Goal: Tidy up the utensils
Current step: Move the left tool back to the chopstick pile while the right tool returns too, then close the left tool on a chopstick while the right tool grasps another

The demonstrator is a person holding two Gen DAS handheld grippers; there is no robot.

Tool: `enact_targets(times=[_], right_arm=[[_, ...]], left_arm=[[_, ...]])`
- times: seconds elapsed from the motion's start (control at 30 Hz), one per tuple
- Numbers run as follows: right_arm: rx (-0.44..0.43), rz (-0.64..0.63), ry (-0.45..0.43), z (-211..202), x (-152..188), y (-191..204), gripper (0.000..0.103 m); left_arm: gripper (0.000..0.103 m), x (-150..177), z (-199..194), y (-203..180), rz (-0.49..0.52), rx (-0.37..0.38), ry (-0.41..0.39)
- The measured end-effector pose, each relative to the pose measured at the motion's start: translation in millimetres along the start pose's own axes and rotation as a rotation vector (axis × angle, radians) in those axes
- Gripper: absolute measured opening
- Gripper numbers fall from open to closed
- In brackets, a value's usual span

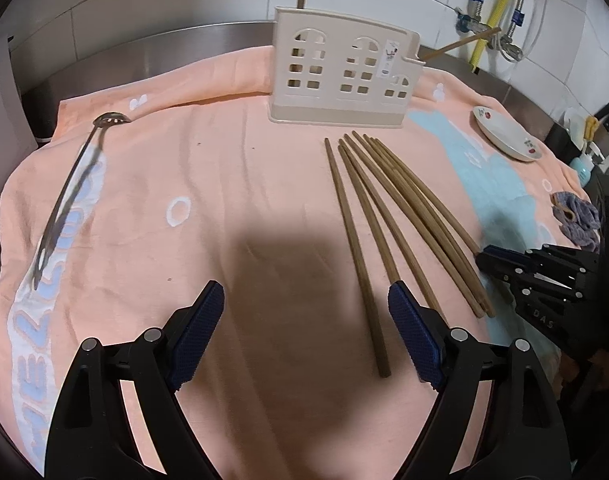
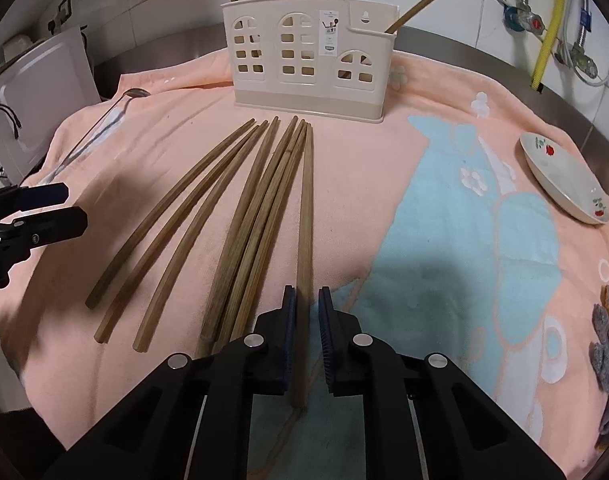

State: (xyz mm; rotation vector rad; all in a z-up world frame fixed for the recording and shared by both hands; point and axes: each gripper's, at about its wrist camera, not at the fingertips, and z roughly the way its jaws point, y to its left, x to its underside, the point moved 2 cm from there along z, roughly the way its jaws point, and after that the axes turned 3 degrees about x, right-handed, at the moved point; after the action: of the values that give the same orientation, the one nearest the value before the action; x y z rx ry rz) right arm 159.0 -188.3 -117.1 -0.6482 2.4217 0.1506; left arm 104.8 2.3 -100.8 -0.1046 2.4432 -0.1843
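1. Left wrist view: the left gripper (image 1: 304, 332) hangs over the peach towel (image 1: 224, 184) that covers the table, its jaws spread wide with only bare cloth and a shadow between them.
2. A fan of wooden chopsticks (image 1: 388, 216) lies at about 1 o'clock from those jaws. The leftmost stick runs down just inside the right-hand pad, not touching it.
3. The cream utensil holder (image 1: 340, 76) stands at 12 o'clock, with windows cut in its front. A wooden stick rises from its back and another leans out at its right end.
4. A slotted metal ladle (image 1: 72, 188) lies at 10 o'clock. A flowered dish (image 1: 504, 132) sits at 2 o'clock. The right gripper (image 1: 500, 260) shows at 3 o'clock, beside the chopsticks' near ends.
5. Right wrist view: the right gripper (image 2: 307, 320) has its jaws drawn nearly together around the rightmost chopstick (image 2: 306, 216), which lies on the towel (image 2: 384, 152) and points to 12 o'clock, towards the holder (image 2: 304, 64).
6. The other chopsticks (image 2: 232, 220) fan out towards 10 and 11 o'clock. The left gripper (image 2: 44, 208) is at 9 o'clock, the dish (image 2: 564, 176) at 2 o'clock.
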Motion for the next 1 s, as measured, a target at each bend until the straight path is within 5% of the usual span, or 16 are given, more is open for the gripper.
enact_targets(times=[0.57, 1.0], right_arm=[[0.01, -0.013, -0.016, -3.3, 3.9, 0.9, 0.007], [-0.005, -0.002, -0.019, -3.1, 3.7, -1.3, 0.007]], left_arm=[[0.02, 6.3, 24.7, -30.4, 0.062, 0.103, 0.057], [0.018, 5.1, 41.6, -31.1, 0.056, 0.096, 0.092]])
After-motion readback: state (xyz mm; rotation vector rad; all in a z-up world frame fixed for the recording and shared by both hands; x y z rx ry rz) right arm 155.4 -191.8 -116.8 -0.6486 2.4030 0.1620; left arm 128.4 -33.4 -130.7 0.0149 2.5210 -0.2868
